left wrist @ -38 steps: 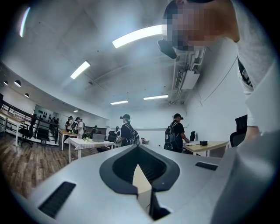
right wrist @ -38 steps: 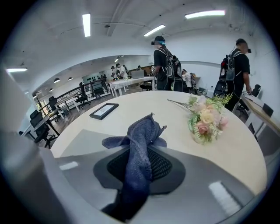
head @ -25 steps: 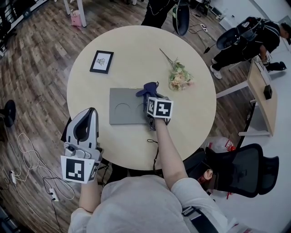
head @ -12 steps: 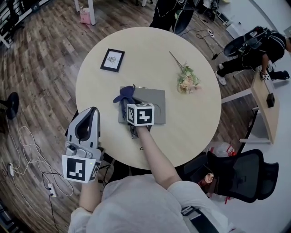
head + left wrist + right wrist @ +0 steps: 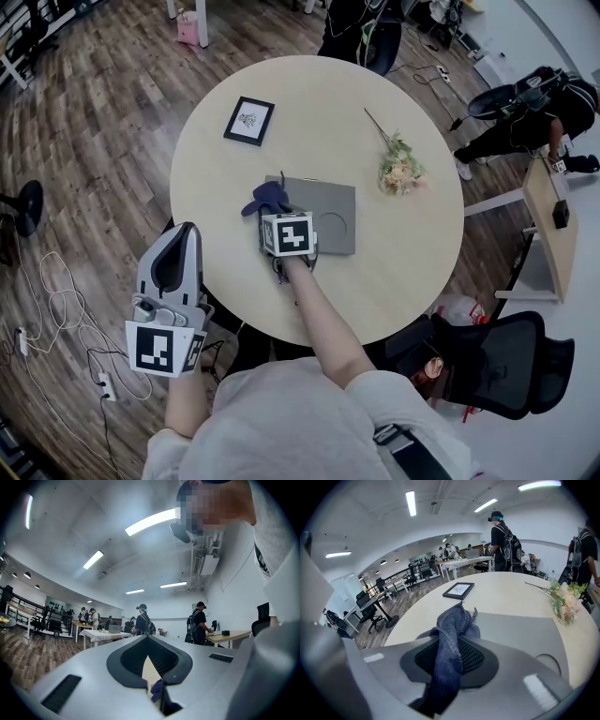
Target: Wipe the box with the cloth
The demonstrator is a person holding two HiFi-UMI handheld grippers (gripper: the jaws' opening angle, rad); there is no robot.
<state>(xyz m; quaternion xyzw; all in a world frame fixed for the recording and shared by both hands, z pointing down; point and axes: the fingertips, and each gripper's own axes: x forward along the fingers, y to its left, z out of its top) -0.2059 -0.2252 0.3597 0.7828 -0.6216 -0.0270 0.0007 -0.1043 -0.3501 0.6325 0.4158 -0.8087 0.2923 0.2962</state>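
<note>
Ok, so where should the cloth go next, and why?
Probably a slide to the right, toward the flowers. The right gripper pinches the blue cloth at the left end of the grey box, and most of the box top to its right lies uncovered, so that stretch likely wants wiping.

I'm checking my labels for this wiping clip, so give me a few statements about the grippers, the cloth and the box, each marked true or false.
1. The right gripper is shut on the cloth. True.
2. The cloth sits at the end of the box nearest the flowers. False: it is at the opposite end, away from the flowers.
3. The left gripper presses on the box. False: it is held beyond the edge of the table, with nothing between its jaws.
4. The picture frame lies on the table, apart from the box. True.
</note>
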